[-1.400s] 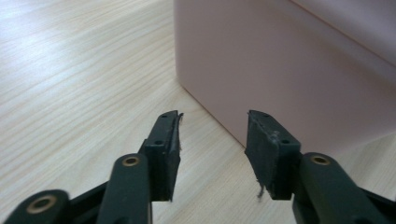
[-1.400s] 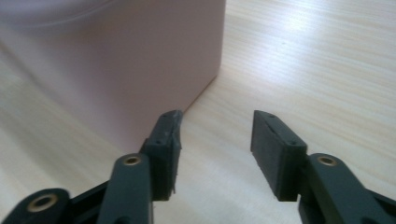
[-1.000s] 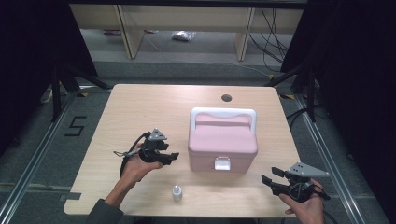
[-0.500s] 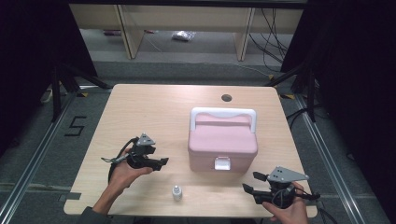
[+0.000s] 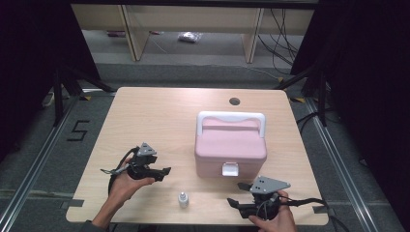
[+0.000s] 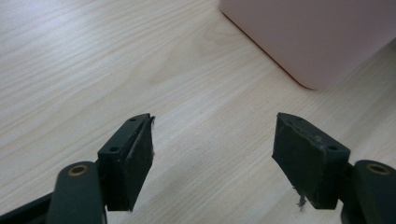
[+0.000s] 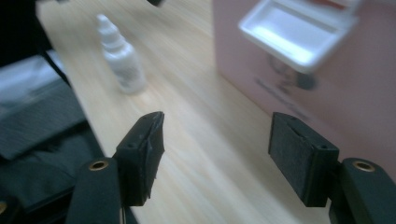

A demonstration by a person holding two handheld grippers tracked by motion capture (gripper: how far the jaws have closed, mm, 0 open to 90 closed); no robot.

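Little looks done: both tools are empty with jaws spread. The box (image 5: 230, 144) sits shut on the desk (image 5: 159, 121), ahead of the left tool (image 5: 164, 172) and just beside the right tool (image 5: 233, 202). The bottle (image 5: 183, 199) stands untouched between them. The right gripper view shows the white latch (image 7: 299, 32); the left gripper view shows a bare box corner (image 6: 322, 42).

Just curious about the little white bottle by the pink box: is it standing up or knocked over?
Upright: the small white bottle stands on its base on the table, pointed cap up.
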